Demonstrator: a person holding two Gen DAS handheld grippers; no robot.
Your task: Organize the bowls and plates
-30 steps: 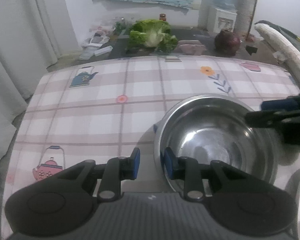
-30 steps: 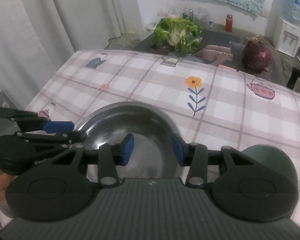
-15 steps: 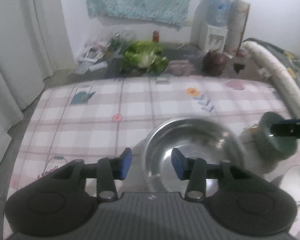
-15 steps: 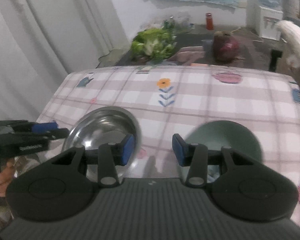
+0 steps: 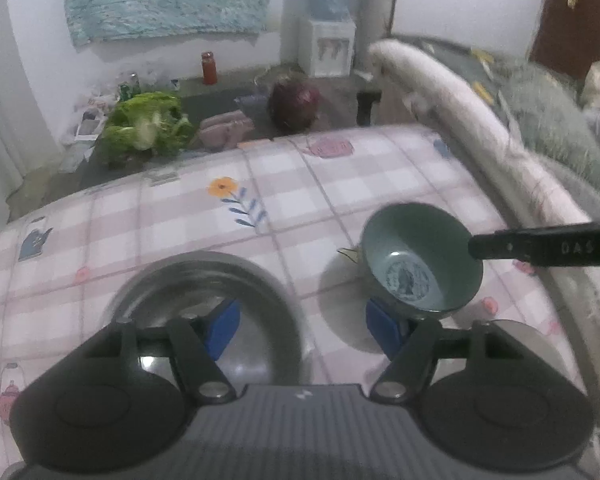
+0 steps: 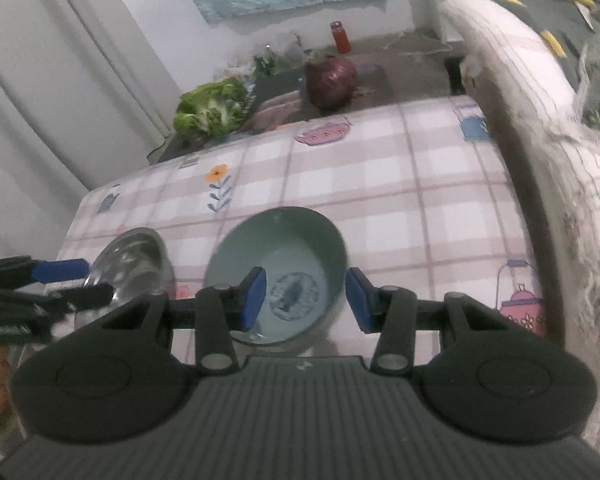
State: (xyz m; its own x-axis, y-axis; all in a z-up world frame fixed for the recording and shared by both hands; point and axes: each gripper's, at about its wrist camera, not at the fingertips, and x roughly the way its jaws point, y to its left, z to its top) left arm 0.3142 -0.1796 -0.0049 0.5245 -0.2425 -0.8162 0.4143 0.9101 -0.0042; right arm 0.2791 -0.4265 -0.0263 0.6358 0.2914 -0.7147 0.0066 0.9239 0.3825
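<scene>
On the bench [image 5: 340, 184], under a smooth pink-and-white checked cloth printed with teapots and flowers, a round stainless steel bowl [image 5: 276, 300] sits, its polished wall throwing dull reflections. Beside it, apart from it, is a glazed green ceramic bowl [image 5: 420, 264] with a dark round emblem on its pale bottom; in the left wrist view it looks tilted towards the camera, and whether it rests flat cannot be told. The left tool [image 5: 300, 326] has its blue-padded fingers spread and still opening, nothing between them; a second ago they were nearly together at the steel bowl's near rim, and the view has since swung so that the green bowl shows. The right tool [image 6: 306, 298] is partly spread over the green bowl [image 6: 276, 240], its pads on either side of the near rim without pressing; earlier it was over the steel bowl [image 6: 132, 264]. Beyond the bench lie leafy lettuce [image 5: 144, 128] and a round red cabbage [image 5: 294, 106].
</scene>
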